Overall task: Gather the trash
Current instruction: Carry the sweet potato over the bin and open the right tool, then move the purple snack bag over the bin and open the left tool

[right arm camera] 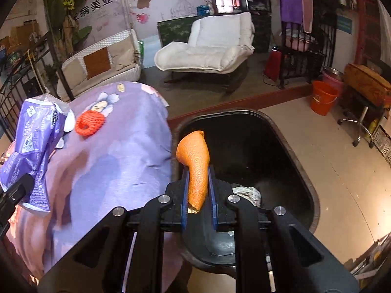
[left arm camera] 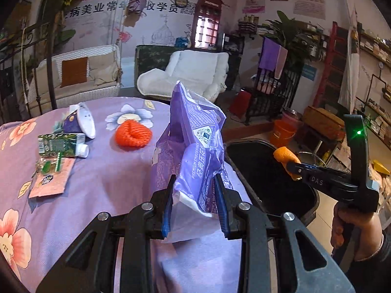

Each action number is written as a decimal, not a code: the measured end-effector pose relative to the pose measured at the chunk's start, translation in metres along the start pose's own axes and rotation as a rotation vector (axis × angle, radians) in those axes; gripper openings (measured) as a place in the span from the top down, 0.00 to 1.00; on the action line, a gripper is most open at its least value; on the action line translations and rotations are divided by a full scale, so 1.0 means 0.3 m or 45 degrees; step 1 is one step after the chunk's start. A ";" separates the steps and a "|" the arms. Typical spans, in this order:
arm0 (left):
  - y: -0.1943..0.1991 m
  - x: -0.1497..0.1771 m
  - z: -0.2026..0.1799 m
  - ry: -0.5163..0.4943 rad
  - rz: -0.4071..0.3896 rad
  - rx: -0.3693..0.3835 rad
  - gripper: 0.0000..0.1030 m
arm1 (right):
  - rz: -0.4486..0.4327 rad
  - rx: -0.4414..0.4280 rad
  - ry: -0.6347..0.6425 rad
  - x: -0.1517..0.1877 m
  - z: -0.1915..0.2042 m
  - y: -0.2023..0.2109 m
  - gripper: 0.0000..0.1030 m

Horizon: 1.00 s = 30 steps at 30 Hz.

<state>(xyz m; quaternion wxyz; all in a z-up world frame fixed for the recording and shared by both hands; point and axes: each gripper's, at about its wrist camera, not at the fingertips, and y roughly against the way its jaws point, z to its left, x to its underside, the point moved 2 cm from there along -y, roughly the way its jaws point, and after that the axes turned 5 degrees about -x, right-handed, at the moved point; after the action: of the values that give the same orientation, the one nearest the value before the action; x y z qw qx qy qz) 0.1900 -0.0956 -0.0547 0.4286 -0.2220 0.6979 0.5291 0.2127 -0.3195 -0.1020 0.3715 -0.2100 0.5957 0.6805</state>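
My left gripper is shut on a crumpled purple tissue wrapper, held upright over the right edge of the table. That wrapper also shows at the left of the right wrist view. My right gripper is shut on a piece of orange peel, which hangs over the open black bin. In the left wrist view the right gripper with the peel sits above the bin, a hand on its handle. Crumpled paper lies inside the bin.
On the purple flowered tablecloth lie an orange foam net, a green carton, a paper cup and a pink packet. An orange bucket, a white lounge chair and a stool stand beyond the bin.
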 end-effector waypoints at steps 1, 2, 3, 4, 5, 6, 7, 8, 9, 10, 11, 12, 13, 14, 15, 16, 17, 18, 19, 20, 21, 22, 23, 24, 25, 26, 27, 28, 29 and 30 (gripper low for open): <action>-0.009 -0.001 -0.017 -0.009 0.008 0.024 0.70 | 0.010 0.022 -0.018 0.006 -0.027 -0.011 0.85; -0.021 -0.004 -0.035 -0.016 0.017 0.049 0.70 | 0.020 0.038 -0.035 0.012 -0.051 -0.023 0.85; -0.032 -0.005 -0.051 -0.022 0.024 0.064 0.70 | 0.029 0.052 -0.050 0.019 -0.074 -0.033 0.85; -0.043 -0.009 -0.066 -0.028 0.032 0.076 0.70 | 0.040 0.067 -0.064 0.025 -0.094 -0.047 0.85; -0.054 -0.011 -0.079 -0.035 0.040 0.088 0.70 | 0.054 0.076 -0.075 0.029 -0.108 -0.062 0.85; -0.060 -0.013 -0.090 -0.040 0.046 0.098 0.70 | 0.066 0.082 -0.085 0.032 -0.127 -0.074 0.85; -0.067 -0.011 -0.101 -0.044 0.051 0.106 0.70 | 0.080 0.088 -0.096 0.036 -0.142 -0.086 0.85; -0.076 -0.012 -0.112 -0.050 0.058 0.114 0.70 | 0.096 0.095 -0.104 0.041 -0.153 -0.100 0.85; -0.083 -0.012 -0.121 -0.057 0.063 0.119 0.70 | 0.111 0.101 -0.109 0.044 -0.162 -0.112 0.85; -0.089 -0.009 -0.130 -0.064 0.068 0.124 0.70 | 0.124 0.107 -0.122 0.049 -0.172 -0.125 0.85; -0.094 -0.011 -0.139 -0.072 0.073 0.129 0.70 | 0.135 0.110 -0.133 0.055 -0.182 -0.132 0.85; -0.102 -0.011 -0.147 -0.078 0.080 0.135 0.70 | 0.145 0.113 -0.138 0.059 -0.187 -0.140 0.85; -0.111 -0.011 -0.156 -0.082 0.089 0.141 0.70 | 0.151 0.117 -0.138 0.064 -0.189 -0.146 0.85; -0.117 -0.009 -0.162 -0.087 0.097 0.147 0.70 | 0.158 0.120 -0.142 0.068 -0.194 -0.155 0.85; -0.120 -0.008 -0.175 -0.094 0.103 0.150 0.70 | 0.167 0.115 -0.151 0.074 -0.199 -0.161 0.84; -0.125 -0.006 -0.183 -0.102 0.109 0.152 0.70 | 0.180 0.108 -0.157 0.078 -0.203 -0.168 0.81; -0.132 -0.004 -0.192 -0.110 0.116 0.155 0.70 | 0.186 0.110 -0.159 0.081 -0.206 -0.172 0.77; -0.134 -0.002 -0.197 -0.115 0.121 0.160 0.70 | 0.188 0.119 -0.159 0.088 -0.202 -0.168 0.71; -0.138 -0.001 -0.203 -0.118 0.127 0.166 0.70 | 0.184 0.126 -0.163 0.091 -0.205 -0.164 0.59; -0.142 -0.002 -0.212 -0.123 0.132 0.170 0.70 | 0.174 0.122 -0.171 0.092 -0.207 -0.159 0.53; -0.146 -0.002 -0.220 -0.131 0.136 0.173 0.70 | 0.163 0.117 -0.176 0.093 -0.206 -0.151 0.53; -0.151 -0.003 -0.228 -0.140 0.138 0.174 0.70 | 0.156 0.113 -0.177 0.094 -0.206 -0.147 0.53; -0.156 -0.003 -0.236 -0.147 0.140 0.176 0.70 | 0.146 0.109 -0.175 0.093 -0.205 -0.138 0.53; -0.163 -0.004 -0.243 -0.152 0.144 0.182 0.70 | 0.132 0.105 -0.171 0.093 -0.205 -0.126 0.53; -0.172 -0.005 -0.251 -0.155 0.152 0.189 0.70 | 0.117 0.106 -0.167 0.093 -0.207 -0.112 0.52; -0.181 -0.006 -0.261 -0.158 0.160 0.198 0.70 | 0.102 0.109 -0.166 0.094 -0.208 -0.103 0.52; -0.189 -0.005 -0.263 -0.161 0.166 0.205 0.70 | 0.084 0.114 -0.168 0.094 -0.210 -0.090 0.51; -0.201 -0.007 -0.270 -0.163 0.176 0.213 0.70 | 0.069 0.121 -0.172 0.096 -0.215 -0.074 0.50; -0.213 -0.007 -0.280 -0.167 0.190 0.221 0.70 | 0.060 0.125 -0.174 0.093 -0.218 -0.066 0.49; -0.225 -0.005 -0.291 -0.172 0.200 0.227 0.70 | 0.051 0.126 -0.176 0.087 -0.222 -0.054 0.49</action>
<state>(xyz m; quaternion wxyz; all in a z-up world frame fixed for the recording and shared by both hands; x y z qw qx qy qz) 0.2105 -0.2000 -0.0840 0.4499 -0.0918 0.7269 0.5106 0.1979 -0.3769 -0.1451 0.4078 -0.1320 0.6056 0.6705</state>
